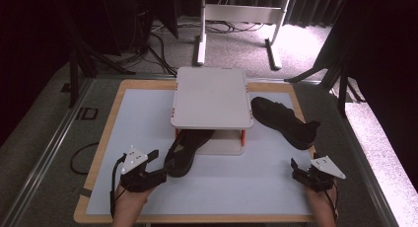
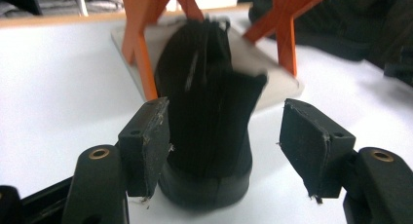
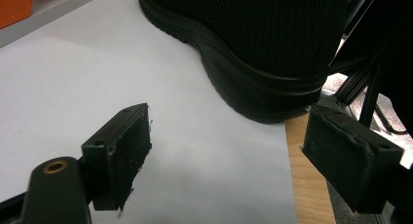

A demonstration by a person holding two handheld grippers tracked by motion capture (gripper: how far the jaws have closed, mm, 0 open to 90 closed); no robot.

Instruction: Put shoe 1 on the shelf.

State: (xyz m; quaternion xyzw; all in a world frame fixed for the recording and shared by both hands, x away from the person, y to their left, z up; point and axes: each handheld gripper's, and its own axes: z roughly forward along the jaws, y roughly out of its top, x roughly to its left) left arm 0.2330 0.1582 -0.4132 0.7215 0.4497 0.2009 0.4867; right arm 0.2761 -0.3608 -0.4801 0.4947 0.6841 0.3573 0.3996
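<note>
A black shoe (image 1: pixel 185 155) lies with its toe under the white raised shelf (image 1: pixel 212 96) and its heel toward me. My left gripper (image 1: pixel 160 164) sits at that heel. In the left gripper view the heel (image 2: pixel 209 151) stands between the jaws of the gripper (image 2: pixel 224 136). The left pad (image 2: pixel 146 146) is at the shoe's side and the right pad (image 2: pixel 311 151) stands clear of it. A second black shoe (image 1: pixel 283 121) lies right of the shelf. My right gripper (image 1: pixel 295 170) is open just short of its heel (image 3: pixel 263 63), with nothing between the jaws (image 3: pixel 229 136).
The shelf stands on orange legs (image 2: pixel 139 44) over a grey base plate. A white sheet (image 1: pixel 231 182) covers the wooden table (image 1: pixel 98 153), whose right edge (image 3: pixel 307 175) lies close to my right gripper. Stands and cables sit on the floor beyond.
</note>
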